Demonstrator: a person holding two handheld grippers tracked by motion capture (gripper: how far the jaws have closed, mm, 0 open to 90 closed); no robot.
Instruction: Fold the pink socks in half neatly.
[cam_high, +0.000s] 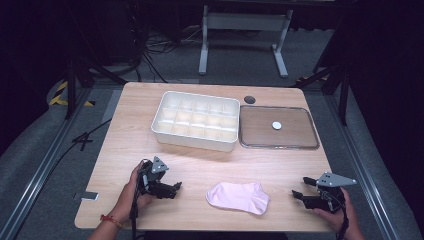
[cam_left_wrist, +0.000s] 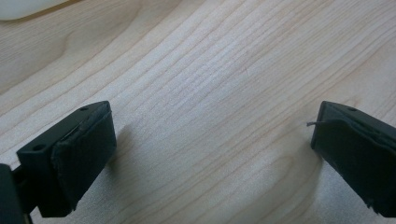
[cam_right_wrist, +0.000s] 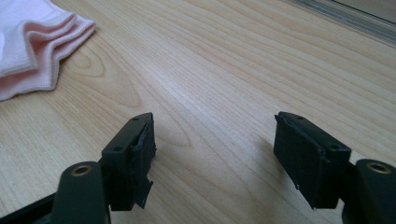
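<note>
Sock lay flat at the lower middle of the frame, between our two claws — left gripper and right gripper both wide open, empty, probably poised to take it toward the white tray.

Lab: floor cables, dark curtains

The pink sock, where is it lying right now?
In the high view the sock lies flat on the table's near edge, between the left gripper and right gripper, in front of the white divided box.
</note>
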